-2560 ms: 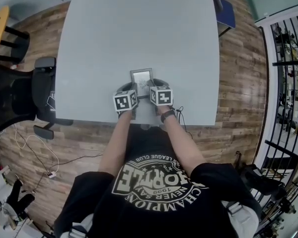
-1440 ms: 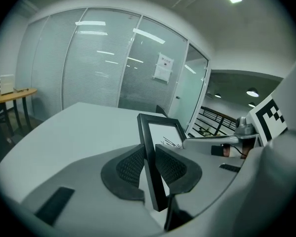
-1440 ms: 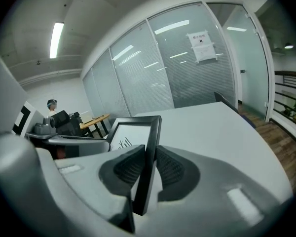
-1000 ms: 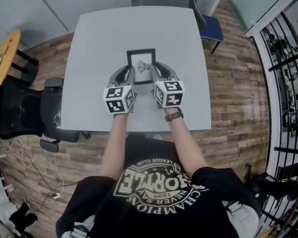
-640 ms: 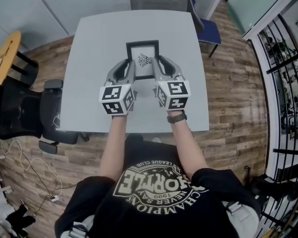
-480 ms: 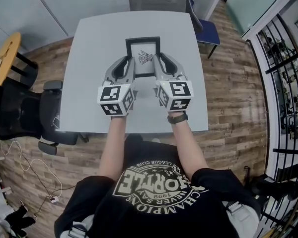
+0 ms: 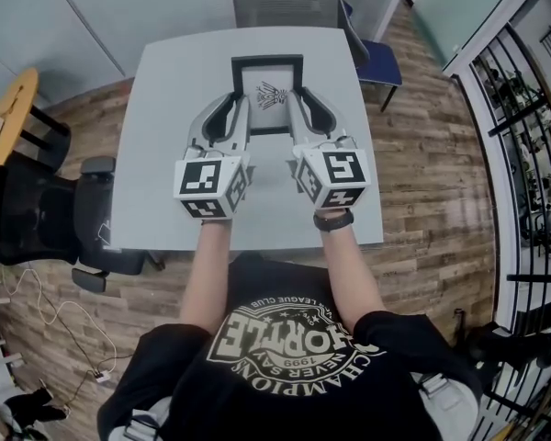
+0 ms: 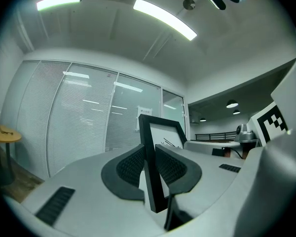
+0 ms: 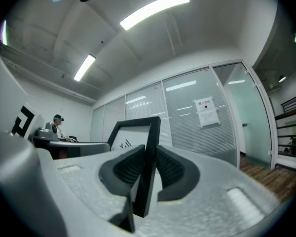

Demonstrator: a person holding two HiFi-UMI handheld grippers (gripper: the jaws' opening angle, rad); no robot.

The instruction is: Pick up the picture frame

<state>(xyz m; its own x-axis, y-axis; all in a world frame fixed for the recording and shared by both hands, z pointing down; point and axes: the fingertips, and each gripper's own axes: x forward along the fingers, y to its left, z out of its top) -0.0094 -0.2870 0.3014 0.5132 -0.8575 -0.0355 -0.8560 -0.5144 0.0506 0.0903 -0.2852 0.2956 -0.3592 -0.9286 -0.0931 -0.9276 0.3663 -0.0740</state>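
Observation:
A black picture frame (image 7: 268, 94) with a white picture and a small dark drawing hangs in the air above the grey table (image 7: 165, 154), held between both grippers. My left gripper (image 7: 241, 108) is shut on the frame's left edge, my right gripper (image 7: 296, 107) on its right edge. In the left gripper view the ribbed pads clamp the black frame edge (image 8: 151, 172). The right gripper view shows the same grip on the frame's other edge (image 9: 147, 172). Both grippers point level, out toward glass walls.
A blue chair (image 7: 372, 49) stands at the table's far right corner. A black office chair (image 7: 46, 214) sits at the left, a yellow round table (image 7: 5, 118) behind it. A black railing (image 7: 533, 108) runs along the right. Cables (image 7: 50, 310) lie on the wooden floor.
Both grippers have risen together with the picture frame, lifting it off the table. The frame now sits higher and farther up in the head view.

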